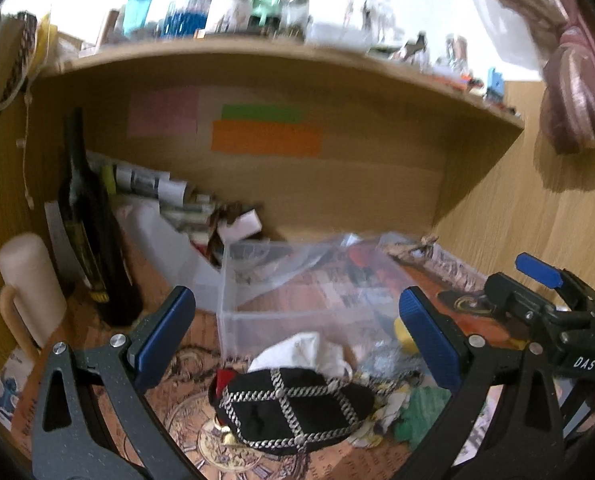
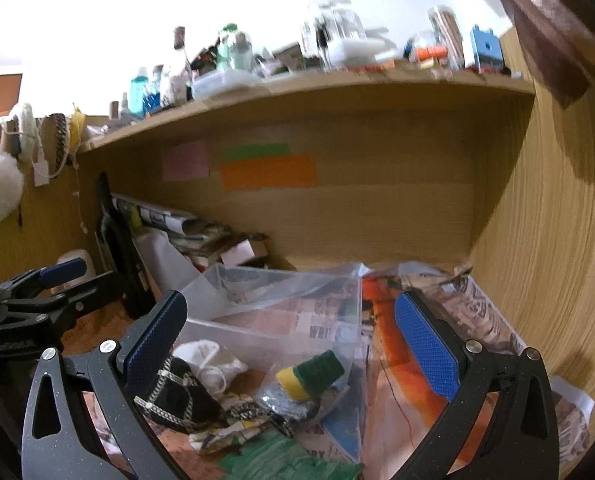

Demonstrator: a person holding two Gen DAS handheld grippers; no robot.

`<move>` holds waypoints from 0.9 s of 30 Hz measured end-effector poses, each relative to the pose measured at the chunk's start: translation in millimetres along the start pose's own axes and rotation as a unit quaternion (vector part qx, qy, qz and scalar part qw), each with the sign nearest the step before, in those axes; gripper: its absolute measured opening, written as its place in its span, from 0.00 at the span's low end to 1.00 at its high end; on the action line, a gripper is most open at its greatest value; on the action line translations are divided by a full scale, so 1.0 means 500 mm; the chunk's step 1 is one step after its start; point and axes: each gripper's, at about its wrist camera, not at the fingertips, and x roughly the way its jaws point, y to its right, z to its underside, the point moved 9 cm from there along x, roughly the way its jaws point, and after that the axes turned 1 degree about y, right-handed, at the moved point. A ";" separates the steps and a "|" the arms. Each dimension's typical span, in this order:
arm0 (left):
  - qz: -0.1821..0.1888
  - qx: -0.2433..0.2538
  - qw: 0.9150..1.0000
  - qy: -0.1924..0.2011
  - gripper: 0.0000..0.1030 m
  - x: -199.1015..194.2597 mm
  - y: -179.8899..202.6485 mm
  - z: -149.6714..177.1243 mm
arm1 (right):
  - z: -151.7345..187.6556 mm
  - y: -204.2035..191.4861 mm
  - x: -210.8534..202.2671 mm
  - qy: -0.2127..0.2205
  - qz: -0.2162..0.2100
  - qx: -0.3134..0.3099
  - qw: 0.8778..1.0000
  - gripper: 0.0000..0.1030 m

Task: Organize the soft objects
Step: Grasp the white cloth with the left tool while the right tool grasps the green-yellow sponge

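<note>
Since the black pouch (image 1: 293,410) lies on the desk mat just before the clear bin (image 1: 233,320), I hold my left gripper (image 1: 297,336) and right gripper (image 2: 293,340) spread wide, empty, ready to straddle it.

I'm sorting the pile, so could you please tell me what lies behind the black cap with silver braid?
A crumpled white cloth lies right behind the black cap, in front of the clear plastic box. Whatever is under the cap is covered.

cap (image 1: 293,408) before bin (image 1: 233,320) — bottle (image 1: 89,232) left
</note>
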 end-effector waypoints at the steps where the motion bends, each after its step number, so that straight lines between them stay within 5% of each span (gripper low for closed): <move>1: 0.000 -0.002 1.000 -0.010 1.00 0.009 -0.005 0.010 | 0.009 0.005 0.006 -0.008 0.002 0.000 1.000 1.00; 14: 0.023 -0.024 0.988 -0.148 1.00 0.164 -0.026 0.123 | 0.122 0.043 0.113 -0.122 -0.012 0.007 0.992 1.00; 16: 0.027 -0.018 0.986 -0.163 0.93 0.186 -0.021 0.130 | 0.130 0.044 0.128 -0.134 -0.015 0.007 0.991 0.99; 27: 0.044 -0.016 0.975 -0.218 0.62 0.246 -0.005 0.182 | 0.166 0.047 0.176 -0.183 -0.052 0.034 0.981 0.57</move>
